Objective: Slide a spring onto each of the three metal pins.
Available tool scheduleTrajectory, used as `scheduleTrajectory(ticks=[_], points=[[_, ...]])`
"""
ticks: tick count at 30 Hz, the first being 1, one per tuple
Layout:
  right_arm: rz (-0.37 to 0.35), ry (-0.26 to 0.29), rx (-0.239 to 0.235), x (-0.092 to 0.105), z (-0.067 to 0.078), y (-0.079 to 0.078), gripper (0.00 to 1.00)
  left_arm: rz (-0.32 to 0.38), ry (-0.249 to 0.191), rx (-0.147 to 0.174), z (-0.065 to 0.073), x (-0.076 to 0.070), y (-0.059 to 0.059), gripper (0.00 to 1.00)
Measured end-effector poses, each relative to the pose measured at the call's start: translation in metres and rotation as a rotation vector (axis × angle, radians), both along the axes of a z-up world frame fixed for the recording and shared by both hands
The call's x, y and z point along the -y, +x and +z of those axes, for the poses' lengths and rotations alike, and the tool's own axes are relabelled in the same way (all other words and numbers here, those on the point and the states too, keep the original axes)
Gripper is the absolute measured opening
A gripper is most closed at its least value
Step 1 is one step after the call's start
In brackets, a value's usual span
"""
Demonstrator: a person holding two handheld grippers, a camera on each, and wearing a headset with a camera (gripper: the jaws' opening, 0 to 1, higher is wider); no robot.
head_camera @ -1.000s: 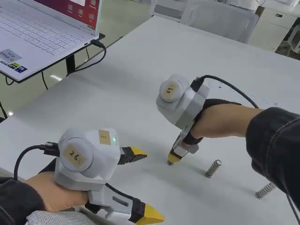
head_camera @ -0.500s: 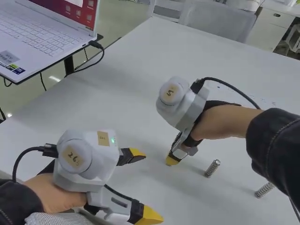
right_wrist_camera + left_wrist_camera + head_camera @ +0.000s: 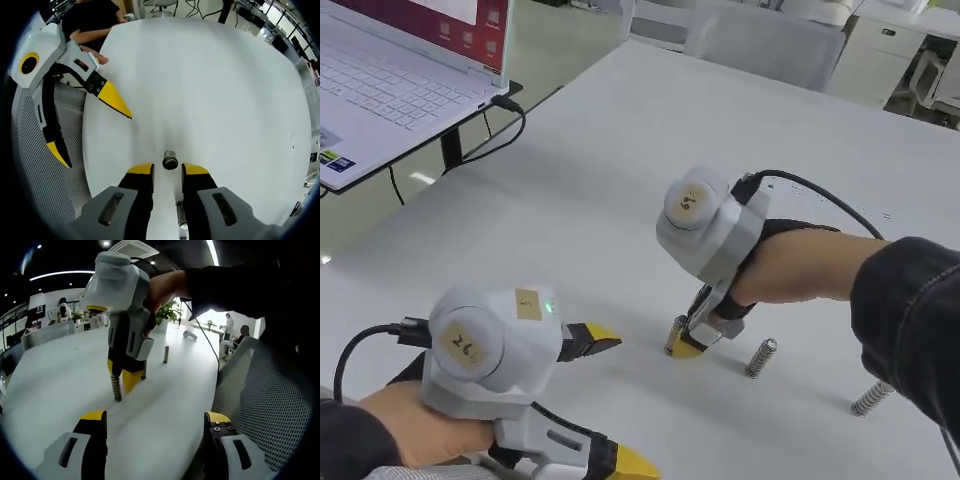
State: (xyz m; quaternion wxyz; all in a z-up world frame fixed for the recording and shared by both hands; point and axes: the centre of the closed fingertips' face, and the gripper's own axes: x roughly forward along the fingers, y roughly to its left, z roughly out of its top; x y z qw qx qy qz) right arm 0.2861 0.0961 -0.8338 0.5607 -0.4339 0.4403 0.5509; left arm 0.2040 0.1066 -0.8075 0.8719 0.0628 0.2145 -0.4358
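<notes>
While the left gripper [image 3: 635, 405] hovers low in the head view, jaws wide apart, the right gripper [image 3: 685, 347] points down beside an upright spring [image 3: 675, 333] on the white surface [image 3: 620, 180]; the left gripper view sets that spring [image 3: 116, 388] just beside the right gripper's yellow tips; the right gripper view shows its jaws slightly apart, gripping nothing.

You worked at a wide white table [image 3: 620, 150], with an open laptop [image 3: 390, 80] off its left edge, a grey chair [image 3: 760, 40] beyond it, a mesh chair [image 3: 270, 390] beside you, and strip lights [image 3: 60, 275] overhead.
</notes>
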Motion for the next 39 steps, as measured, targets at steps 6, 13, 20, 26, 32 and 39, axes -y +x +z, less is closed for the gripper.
scheduleTrajectory(ticks=[6,13,20,26,32,39], points=[[-0.024,0.031,0.003,0.005,0.004,-0.004,0.20,-0.003,0.006,-0.003,0.000,0.000,-0.001,0.76],[-0.052,0.078,0.003,0.009,0.007,-0.013,0.20,-0.002,0.009,-0.009,-0.001,0.000,-0.002,0.76],[-0.103,0.166,0.008,0.014,0.017,-0.022,0.19,-0.006,0.009,-0.019,-0.003,0.001,-0.003,0.75],[-0.155,0.219,0.000,0.022,0.020,-0.031,0.20,-0.013,0.015,-0.026,-0.005,0.001,-0.005,0.75],[-0.217,0.305,-0.009,0.022,0.026,-0.042,0.20,-0.019,0.018,-0.028,-0.005,0.001,-0.006,0.75],[-0.276,0.363,-0.007,0.036,0.029,-0.052,0.20,-0.029,0.025,-0.036,-0.007,0.002,-0.008,0.75]])
